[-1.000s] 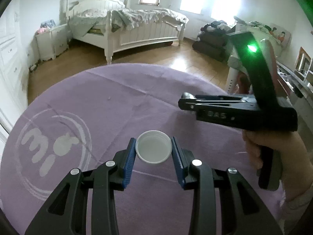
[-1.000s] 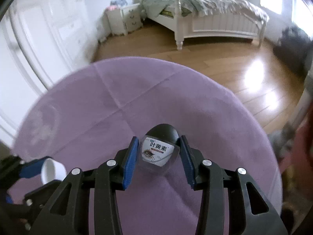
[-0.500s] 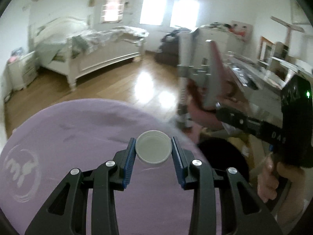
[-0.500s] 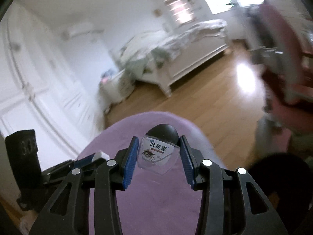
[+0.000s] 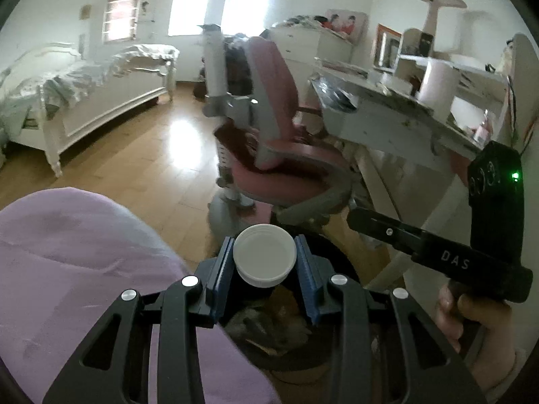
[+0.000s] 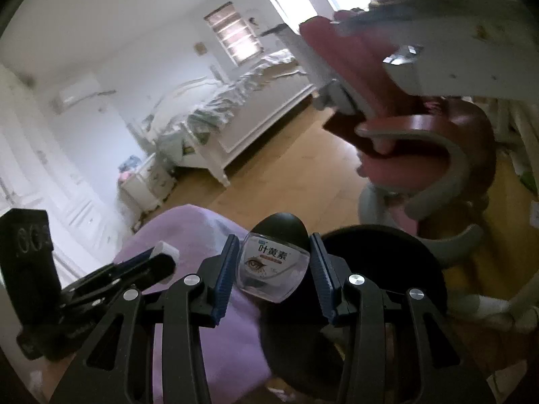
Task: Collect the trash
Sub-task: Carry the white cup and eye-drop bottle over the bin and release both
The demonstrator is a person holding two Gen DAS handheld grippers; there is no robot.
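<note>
The right gripper (image 6: 272, 269) is clamped on a small clear bottle (image 6: 274, 271) with a black cap, labelled "叶黄素" above an eye drawing. The left gripper (image 5: 264, 264) pinches a white plastic lid (image 5: 265, 256). Both hang over a black trash bin (image 5: 279, 333) holding brownish scraps, beside the purple-covered desk (image 5: 84, 269).

White cap (image 5: 265, 256), purple cloth (image 5: 84, 252), pink chair (image 5: 279, 141)
</note>
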